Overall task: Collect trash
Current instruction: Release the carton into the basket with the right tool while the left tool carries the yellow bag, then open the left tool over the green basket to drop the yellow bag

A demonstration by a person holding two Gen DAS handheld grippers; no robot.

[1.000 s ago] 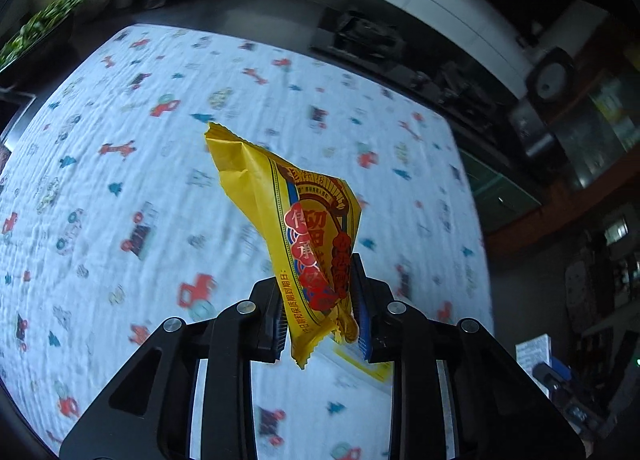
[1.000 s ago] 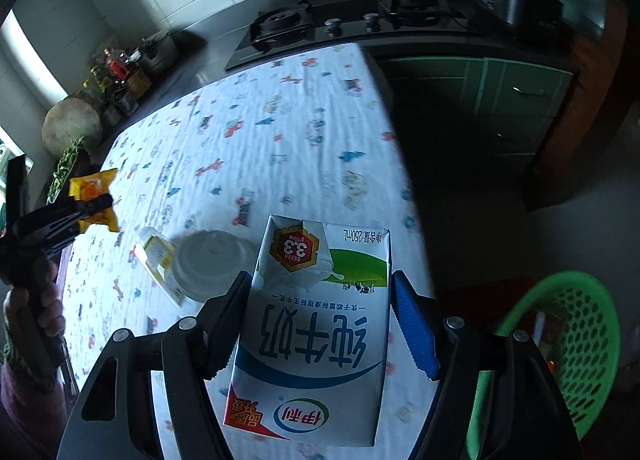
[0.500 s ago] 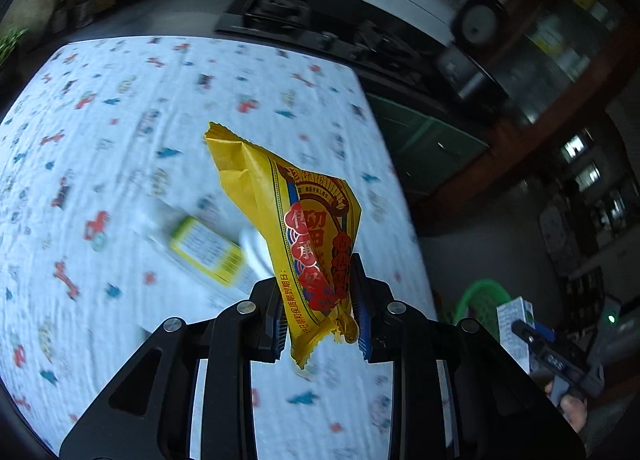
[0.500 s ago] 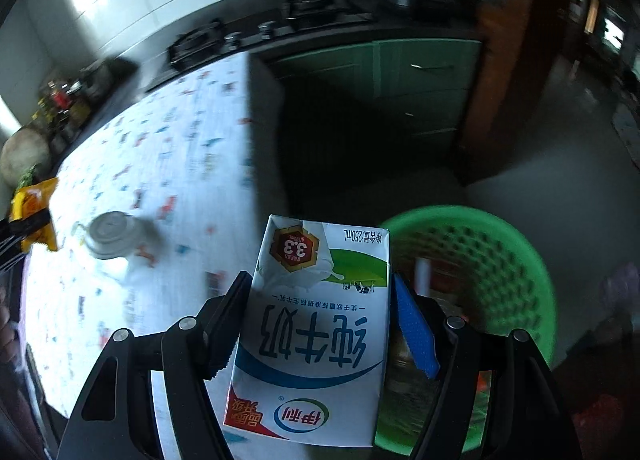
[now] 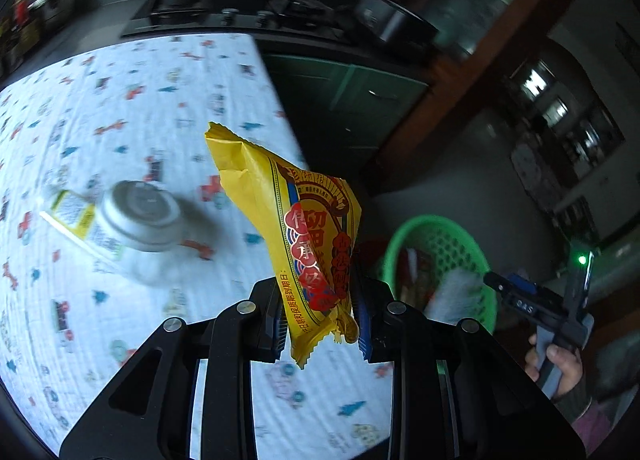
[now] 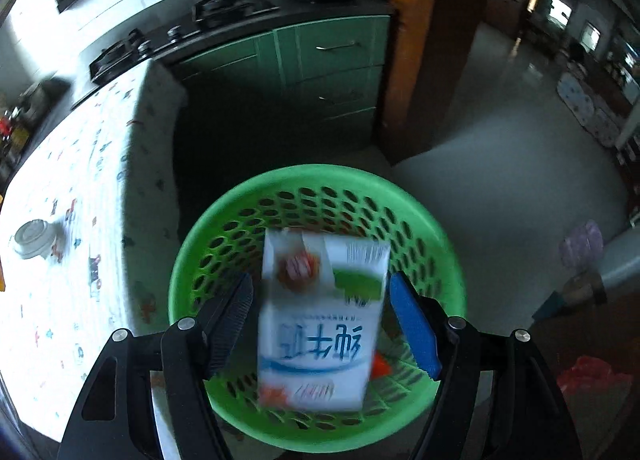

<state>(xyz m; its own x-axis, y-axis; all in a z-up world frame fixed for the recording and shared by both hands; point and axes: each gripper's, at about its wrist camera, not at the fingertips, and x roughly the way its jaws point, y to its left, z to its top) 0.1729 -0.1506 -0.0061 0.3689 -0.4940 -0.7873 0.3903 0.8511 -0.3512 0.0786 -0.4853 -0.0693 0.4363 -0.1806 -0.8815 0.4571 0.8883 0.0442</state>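
The milk carton (image 6: pixel 320 320) is being dropped at lower centre into the green basket (image 6: pixel 200 244) as the right claw (image 6: pixel 322 324) spreads, pads clear. The yellow wrapper (image 5: pixel 304 244) is pinched by the left claw (image 5: pixel 320 320); carrying it over the basket is judged next.

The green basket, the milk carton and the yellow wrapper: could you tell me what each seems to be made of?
Green basket: moulded plastic, by its smooth rim and regular oval holes, slightly glossy.
Milk carton: probably coated paperboard, given flat printed faces and sharp folds; blur hides the finish.
Yellow wrapper: thin printed plastic film, likely; it creases, shines softly and has a zigzag-cut end.
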